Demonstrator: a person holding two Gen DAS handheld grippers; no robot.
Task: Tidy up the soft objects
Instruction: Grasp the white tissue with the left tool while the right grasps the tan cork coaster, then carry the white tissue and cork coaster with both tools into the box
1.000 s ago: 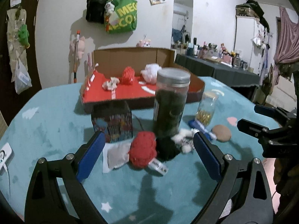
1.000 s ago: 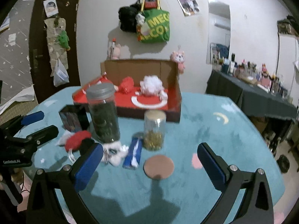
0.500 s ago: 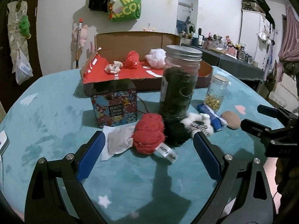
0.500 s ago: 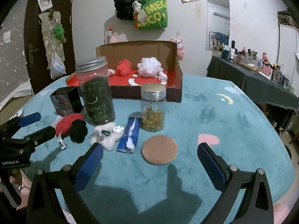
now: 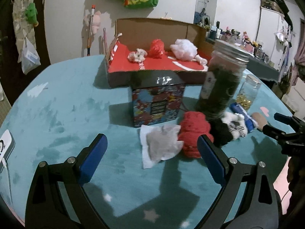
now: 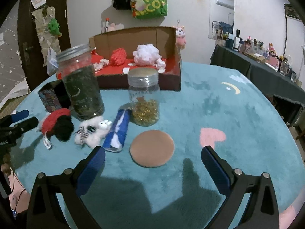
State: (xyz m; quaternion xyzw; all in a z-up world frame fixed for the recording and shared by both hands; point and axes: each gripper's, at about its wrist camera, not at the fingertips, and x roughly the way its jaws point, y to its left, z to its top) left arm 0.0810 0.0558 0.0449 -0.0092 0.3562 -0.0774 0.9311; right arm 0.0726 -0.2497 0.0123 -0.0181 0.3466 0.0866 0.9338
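A red knitted soft toy with a black part lies on the teal table beside a white fluffy toy; both show in the right wrist view, the red toy and the white toy. A crumpled grey cloth lies in front of the left gripper, which is open and empty just short of it. The right gripper is open and empty over a round tan pad. A cardboard box with red lining holds several soft objects.
A tall dark jar, a small jar of gold bits, a blue packet and a patterned box stand among the toys. A white device lies at the table's left edge.
Both grippers have moved forward and lower toward the table. The left now faces the grey cloth and red toy closely; the right is nearer the tan pad. Both stay open.
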